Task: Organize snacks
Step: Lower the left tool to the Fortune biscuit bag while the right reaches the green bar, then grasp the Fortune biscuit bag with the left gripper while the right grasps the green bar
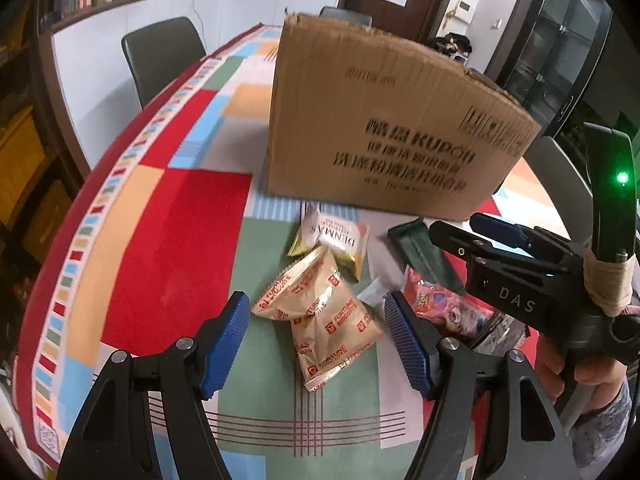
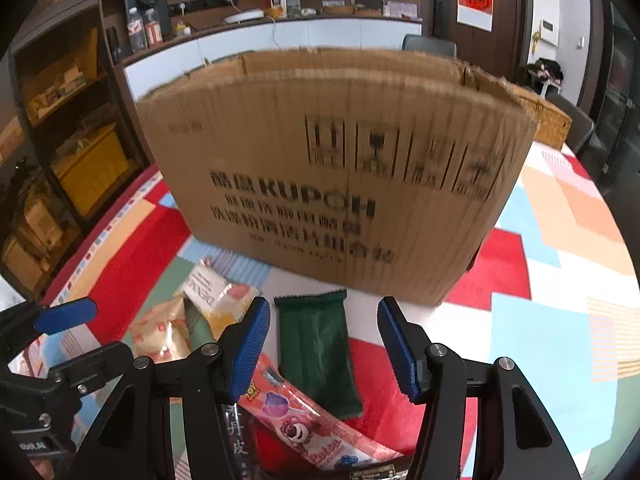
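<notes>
My left gripper fingers gape empty above two Fortune packets; my right gripper, tilted downward, gapes empty above one green packet; one cardboard box behind.

I have both grippers tilted downward, side by side. My left gripper stands with its blue pads spread apart, gripping nothing. My right gripper is likewise parted, its pads pressing on nothing. A hand wraps the right gripper's handle, sleeve just below.
</notes>
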{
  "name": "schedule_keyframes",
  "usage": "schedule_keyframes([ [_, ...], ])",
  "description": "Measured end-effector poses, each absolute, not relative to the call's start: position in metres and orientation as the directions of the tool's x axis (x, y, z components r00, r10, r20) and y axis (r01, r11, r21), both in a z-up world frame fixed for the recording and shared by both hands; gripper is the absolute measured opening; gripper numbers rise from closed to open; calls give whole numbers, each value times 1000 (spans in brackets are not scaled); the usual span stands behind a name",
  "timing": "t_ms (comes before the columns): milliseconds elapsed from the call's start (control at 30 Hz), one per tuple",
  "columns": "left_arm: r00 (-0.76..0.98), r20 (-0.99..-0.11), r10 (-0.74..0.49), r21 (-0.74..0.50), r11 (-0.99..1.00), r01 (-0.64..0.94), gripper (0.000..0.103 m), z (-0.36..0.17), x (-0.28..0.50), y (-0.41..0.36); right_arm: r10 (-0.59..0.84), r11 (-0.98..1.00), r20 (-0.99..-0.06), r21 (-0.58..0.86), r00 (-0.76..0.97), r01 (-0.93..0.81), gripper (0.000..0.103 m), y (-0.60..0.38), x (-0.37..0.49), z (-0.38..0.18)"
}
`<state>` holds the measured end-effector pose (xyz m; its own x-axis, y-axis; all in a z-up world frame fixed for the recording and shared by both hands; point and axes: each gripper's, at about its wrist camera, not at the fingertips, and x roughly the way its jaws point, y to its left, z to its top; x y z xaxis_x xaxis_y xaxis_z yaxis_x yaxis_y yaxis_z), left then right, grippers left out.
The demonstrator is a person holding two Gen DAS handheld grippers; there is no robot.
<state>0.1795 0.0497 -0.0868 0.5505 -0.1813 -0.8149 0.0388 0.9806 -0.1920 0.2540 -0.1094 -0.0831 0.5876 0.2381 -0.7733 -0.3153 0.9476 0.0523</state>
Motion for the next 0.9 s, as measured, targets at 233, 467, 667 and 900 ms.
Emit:
schedule_keyframes([
  [233,505,-842,-189,-203,979,27,69,-106,192,49,227,951,-808,63,544,-303,57,-112,261,-101],
  [467,491,-849,-193,-209,978,23,69,-115,207,50,228,948,-834,72,502,-311,57,-106,268,-115],
  [667,490,-852,-182,-199,980,18,67,-119,213,50,218,946,-849,64,480,-317,57,-98,275,-125],
  [900,482,-856,-185,-202,979,16,63,-121,216,47,184,946,-851,18,492,-323,57,-89,279,-129],
])
